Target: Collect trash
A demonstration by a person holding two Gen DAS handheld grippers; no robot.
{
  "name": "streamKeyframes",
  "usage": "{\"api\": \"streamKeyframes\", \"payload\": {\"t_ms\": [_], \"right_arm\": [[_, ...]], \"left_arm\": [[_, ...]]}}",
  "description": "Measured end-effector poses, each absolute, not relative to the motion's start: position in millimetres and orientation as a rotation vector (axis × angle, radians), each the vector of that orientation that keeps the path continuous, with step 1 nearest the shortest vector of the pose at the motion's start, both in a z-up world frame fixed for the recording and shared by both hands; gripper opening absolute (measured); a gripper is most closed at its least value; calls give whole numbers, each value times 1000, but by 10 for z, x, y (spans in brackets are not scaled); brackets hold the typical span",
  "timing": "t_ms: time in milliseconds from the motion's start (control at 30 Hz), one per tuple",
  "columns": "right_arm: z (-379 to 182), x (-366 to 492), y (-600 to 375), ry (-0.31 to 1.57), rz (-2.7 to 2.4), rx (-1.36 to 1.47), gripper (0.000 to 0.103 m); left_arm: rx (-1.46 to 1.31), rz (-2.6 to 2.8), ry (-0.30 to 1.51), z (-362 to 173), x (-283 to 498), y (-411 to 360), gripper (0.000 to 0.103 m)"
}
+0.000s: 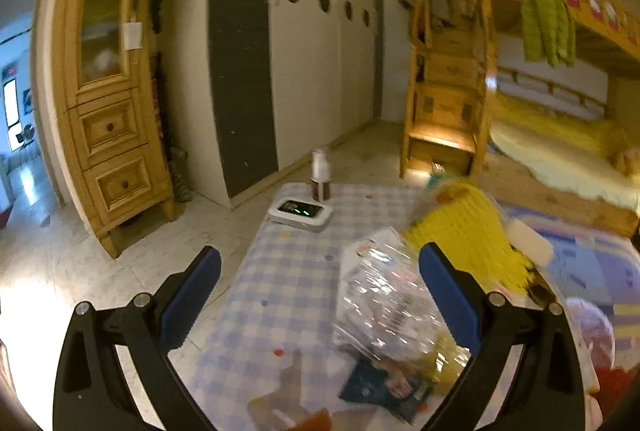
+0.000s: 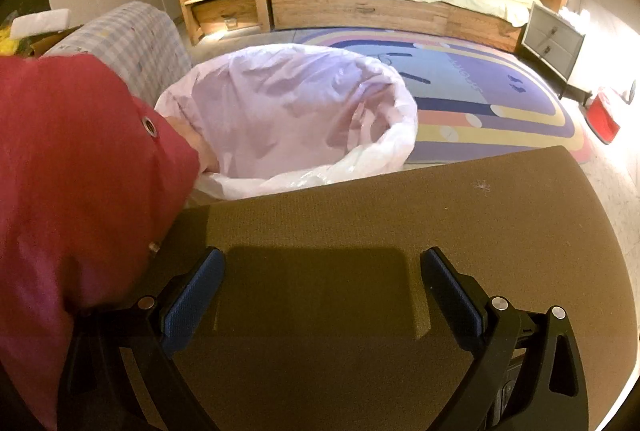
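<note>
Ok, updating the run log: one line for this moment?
left gripper: open above clear plastic wrapper | right gripper: open, empty | trash bag: open

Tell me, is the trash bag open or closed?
Open: the pink trash bag has its rim spread wide, and its inside shows.

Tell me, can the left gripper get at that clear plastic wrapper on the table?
Probably yes: the left gripper is open and the wrapper lies just ahead, against the right finger, nothing covering it.

A red sleeve [image 2: 72, 191] hid the trash bag's [image 2: 288, 119] near-left rim — ahead of the left gripper, motion blur smeared the clear wrapper [image 1: 384, 295].
</note>
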State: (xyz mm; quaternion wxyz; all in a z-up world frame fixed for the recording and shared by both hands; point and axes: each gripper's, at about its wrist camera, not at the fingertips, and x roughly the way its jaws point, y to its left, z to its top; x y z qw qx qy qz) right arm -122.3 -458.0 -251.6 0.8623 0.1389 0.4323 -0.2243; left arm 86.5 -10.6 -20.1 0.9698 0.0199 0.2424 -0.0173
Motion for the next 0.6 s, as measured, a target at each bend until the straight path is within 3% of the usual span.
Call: {"api": "streamKeyframes", "payload": {"t_ms": [600], "right_arm": [[-2514,-1203,-4600,911,-471,291,97]], "left_arm": [[127,-299,783,-484,502,-659,96]]}}
